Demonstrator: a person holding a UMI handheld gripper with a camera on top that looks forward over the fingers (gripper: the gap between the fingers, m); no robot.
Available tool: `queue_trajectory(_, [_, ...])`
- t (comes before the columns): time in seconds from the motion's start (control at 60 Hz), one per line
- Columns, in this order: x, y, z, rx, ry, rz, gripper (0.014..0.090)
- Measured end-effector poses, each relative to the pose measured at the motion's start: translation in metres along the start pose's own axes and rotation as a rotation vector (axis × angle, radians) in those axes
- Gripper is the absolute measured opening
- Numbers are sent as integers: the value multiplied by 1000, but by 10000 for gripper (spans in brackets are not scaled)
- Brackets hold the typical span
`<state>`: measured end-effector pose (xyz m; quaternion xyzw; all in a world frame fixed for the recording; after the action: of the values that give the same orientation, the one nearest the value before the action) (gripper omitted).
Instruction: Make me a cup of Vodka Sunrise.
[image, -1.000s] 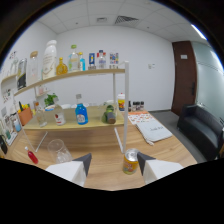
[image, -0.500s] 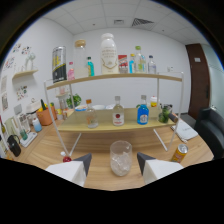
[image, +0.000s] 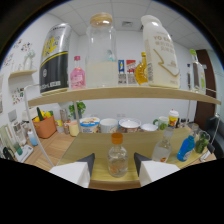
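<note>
My gripper is open and held close to a two-level wooden shelf. A small clear bottle with an orange cap stands upright on the lower shelf board, between my fingertips, with a gap at either side. To its right on the same board stand a clear bottle and a blue bottle. On the upper shelf are a black and yellow can, a pink bottle, a large clear jar with a wooden lid, an amber bottle and a white jug.
Several tubs and bowls line the back of the lower shelf, with a green item at its right end. An orange pot with plants stands to the left. A dark door is at the far right.
The gripper has moved in close to the shelves and risen. The drinking glass that stood between the fingers on the table is out of view; the orange-capped bottle now stands between them.
</note>
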<state>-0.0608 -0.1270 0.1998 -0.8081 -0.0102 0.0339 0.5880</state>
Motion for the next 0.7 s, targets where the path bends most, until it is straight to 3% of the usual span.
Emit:
queue_trajectory(0.1, [1, 2, 16, -23, 19, 6, 501])
queue_trajectory(0.183, [7, 3, 20, -31, 56, 3, 370])
queue_trajectory(0.483, [7, 4, 19, -71, 48, -20, 351])
queue_trajectory(0.7, [-2, -24, -25, -11, 21, -34, 353])
